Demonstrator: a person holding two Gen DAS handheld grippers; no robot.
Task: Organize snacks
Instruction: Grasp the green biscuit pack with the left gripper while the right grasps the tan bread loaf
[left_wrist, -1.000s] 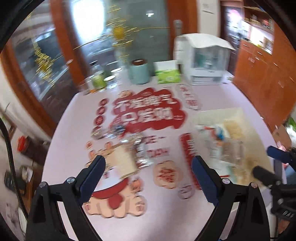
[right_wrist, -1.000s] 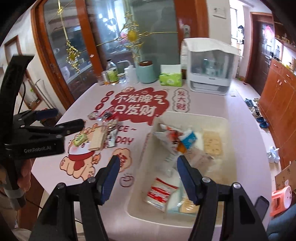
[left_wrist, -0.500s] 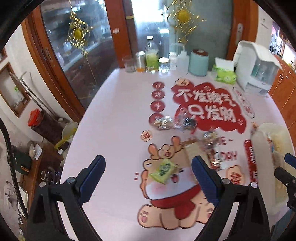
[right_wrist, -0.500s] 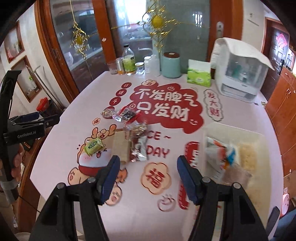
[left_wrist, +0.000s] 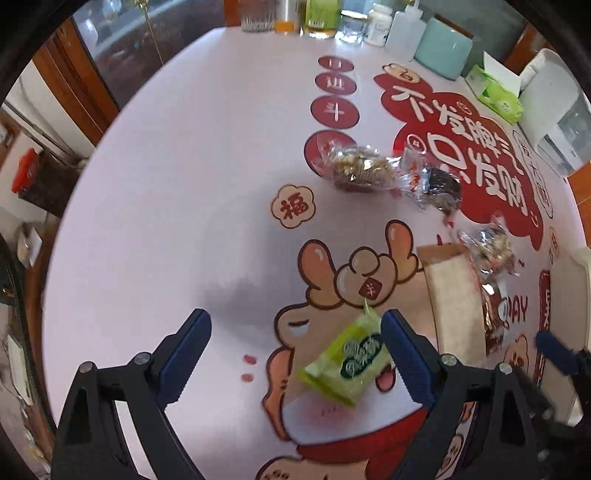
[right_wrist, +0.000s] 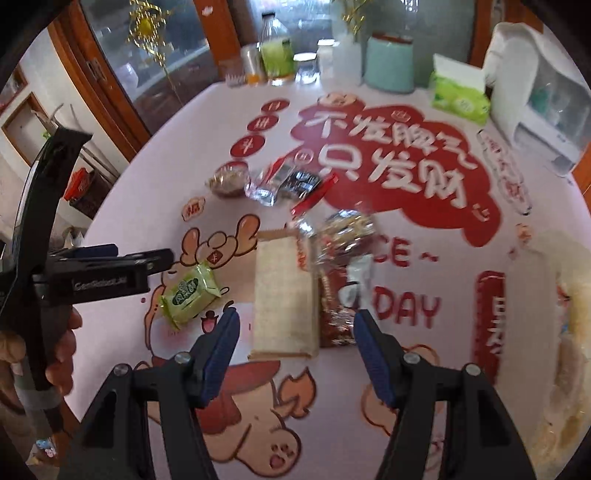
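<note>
Printed tablecloth (left_wrist: 184, 184); scattered snack packets (right_wrist: 190, 291)

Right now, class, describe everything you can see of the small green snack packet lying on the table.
The green snack packet is a small pillow-shaped pouch of glossy light-green wrapper with crimped ends and a darker green label bearing white characters. It looks sealed and lies flat and skewed on the table's printed cartoon, apart from the beige packet beside it. The left gripper is closing with the packet between its fingers, nearer the right one; whether that finger touches it cannot be told.
</note>
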